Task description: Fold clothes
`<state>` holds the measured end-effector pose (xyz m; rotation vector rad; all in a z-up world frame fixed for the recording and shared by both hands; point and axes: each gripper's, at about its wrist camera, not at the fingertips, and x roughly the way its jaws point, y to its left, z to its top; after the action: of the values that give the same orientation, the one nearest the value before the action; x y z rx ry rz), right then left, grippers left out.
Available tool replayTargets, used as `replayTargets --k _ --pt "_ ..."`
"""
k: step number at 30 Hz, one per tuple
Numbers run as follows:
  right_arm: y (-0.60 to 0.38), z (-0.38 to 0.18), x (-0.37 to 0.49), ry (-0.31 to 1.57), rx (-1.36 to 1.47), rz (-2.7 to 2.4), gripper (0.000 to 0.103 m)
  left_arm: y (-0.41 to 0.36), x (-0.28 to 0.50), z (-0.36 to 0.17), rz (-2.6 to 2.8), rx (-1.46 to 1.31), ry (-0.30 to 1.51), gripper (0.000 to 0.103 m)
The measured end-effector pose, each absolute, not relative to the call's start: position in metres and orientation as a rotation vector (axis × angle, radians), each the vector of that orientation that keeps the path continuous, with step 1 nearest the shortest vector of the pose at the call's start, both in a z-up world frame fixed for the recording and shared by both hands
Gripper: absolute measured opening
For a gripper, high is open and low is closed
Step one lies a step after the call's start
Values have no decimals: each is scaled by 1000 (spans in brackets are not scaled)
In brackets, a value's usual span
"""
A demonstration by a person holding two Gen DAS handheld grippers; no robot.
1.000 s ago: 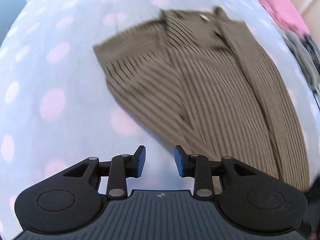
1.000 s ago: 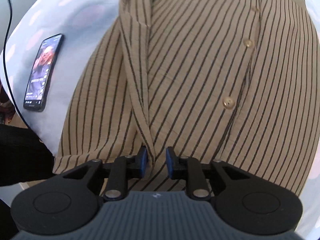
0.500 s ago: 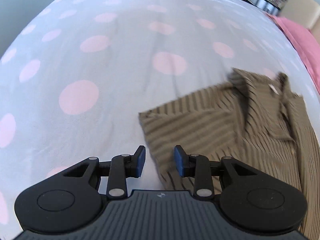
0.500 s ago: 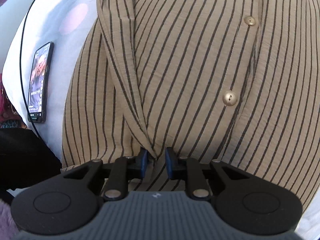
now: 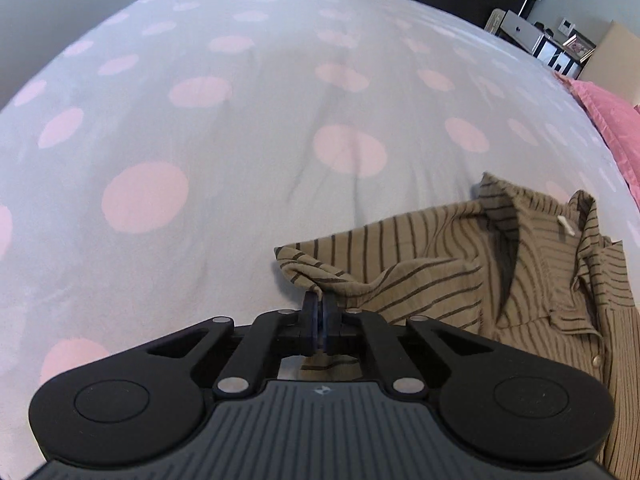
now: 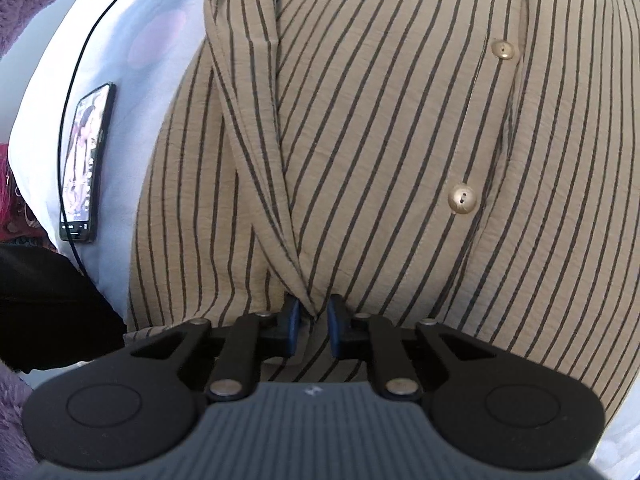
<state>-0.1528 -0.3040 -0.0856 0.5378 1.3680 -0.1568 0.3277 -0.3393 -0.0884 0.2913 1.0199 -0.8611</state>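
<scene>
A tan shirt (image 5: 440, 276) with thin dark stripes lies on the bed, collar up at the right in the left wrist view. My left gripper (image 5: 320, 312) is shut on the shirt's bunched left edge, which lifts into a small ridge at the fingertips. In the right wrist view the shirt (image 6: 380, 140) fills the frame, its button placket (image 6: 462, 199) running up the right side. A long pleat of fabric runs down into my right gripper (image 6: 313, 322), whose fingers stand close together with that fold pinched between them.
The bed cover (image 5: 200, 140) is pale with pink dots and stretches far left and ahead. A pink pillow (image 5: 608, 120) lies at the right edge. A phone (image 6: 82, 168) on a black cable (image 6: 92, 40) rests left of the shirt, near the bed's edge.
My left gripper swung from over the shirt to its left edge, then closed on the fabric. The right gripper kept its hold on the fold and narrowed slightly.
</scene>
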Motion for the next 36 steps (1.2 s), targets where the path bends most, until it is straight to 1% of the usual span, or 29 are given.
replayTargets --k 1,4,10,17,21,27,31,36 --pt "-302 -82 -155 1357 530 -155 6 -341 324 -79 -865 298 1004 0" --pt "-296 -70 -162 1314 522 -136 2 -348 314 -51 -876 319 956 0" --pt "-287 -44 -180 1196 565 -32 2 -372 282 3 -919 393 871 0" --pt "-294 -37 -203 1146 733 31 1 -439 217 31 -984 554 797 0" --pt "-313 -38 -218 1128 814 31 1 -477 173 24 -1036 667 764 0" --pt "-329 -48 -238 1133 877 19 1 -530 120 -14 -1080 806 772 0" --pt "-333 -54 -245 1141 896 17 1 -557 101 -40 -1039 881 785 0" --pt "-343 -61 -252 1159 928 -15 1 -577 94 -70 -1024 900 821 0"
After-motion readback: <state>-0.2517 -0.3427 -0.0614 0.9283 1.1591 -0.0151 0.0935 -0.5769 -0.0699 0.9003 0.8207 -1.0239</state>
